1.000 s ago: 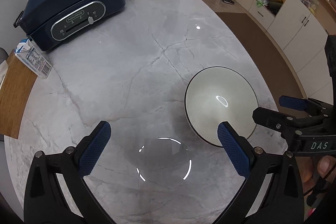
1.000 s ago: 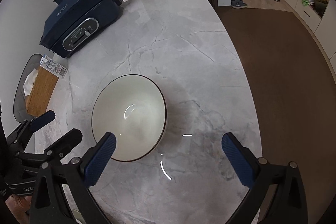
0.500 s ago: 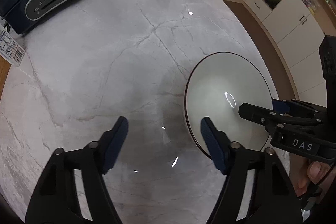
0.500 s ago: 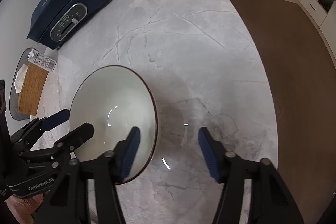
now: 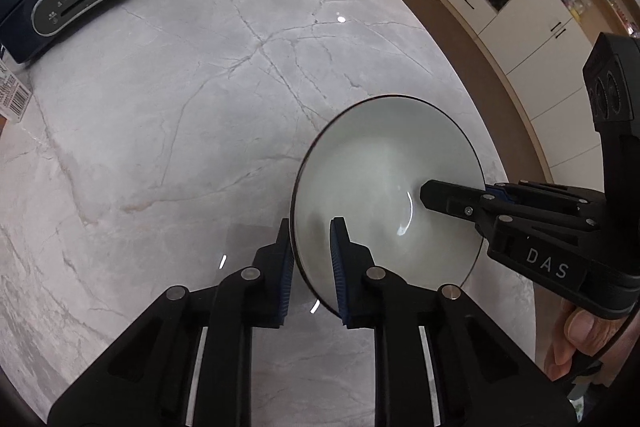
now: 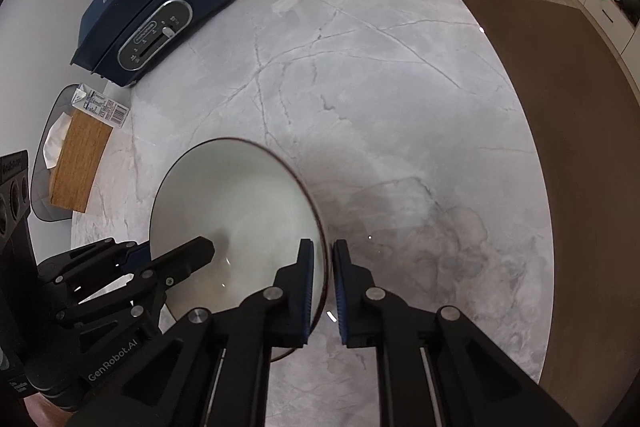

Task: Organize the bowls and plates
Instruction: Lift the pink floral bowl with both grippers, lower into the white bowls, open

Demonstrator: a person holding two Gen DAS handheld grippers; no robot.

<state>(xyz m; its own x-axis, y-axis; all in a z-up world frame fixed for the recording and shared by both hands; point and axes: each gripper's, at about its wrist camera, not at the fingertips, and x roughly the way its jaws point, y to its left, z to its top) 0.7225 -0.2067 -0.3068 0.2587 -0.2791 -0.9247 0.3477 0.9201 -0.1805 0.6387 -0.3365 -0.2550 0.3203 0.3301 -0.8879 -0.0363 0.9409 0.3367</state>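
A white bowl (image 5: 384,179) with a dark rim sits on the grey marble table (image 5: 200,99). My left gripper (image 5: 310,259) is shut on the bowl's left rim, one finger inside and one outside. My right gripper (image 6: 322,279) is shut on the bowl's right rim in the same way; the bowl also shows in the right wrist view (image 6: 232,211). Each gripper shows in the other's view: the right gripper (image 5: 500,203) reaches over the bowl's right edge, the left gripper (image 6: 160,259) over its left edge.
A dark blue electric cooker (image 6: 160,11) stands at the table's far left. A wooden box with tissues (image 6: 78,159) and a small carton (image 6: 100,105) sit at the left edge. The table's right edge (image 6: 532,155) drops to a brown carpet. Cabinets (image 5: 532,7) line the far right.
Both grippers went from wide open beside the bowl to shut on its opposite rims. Both have moved in closer to the bowl.
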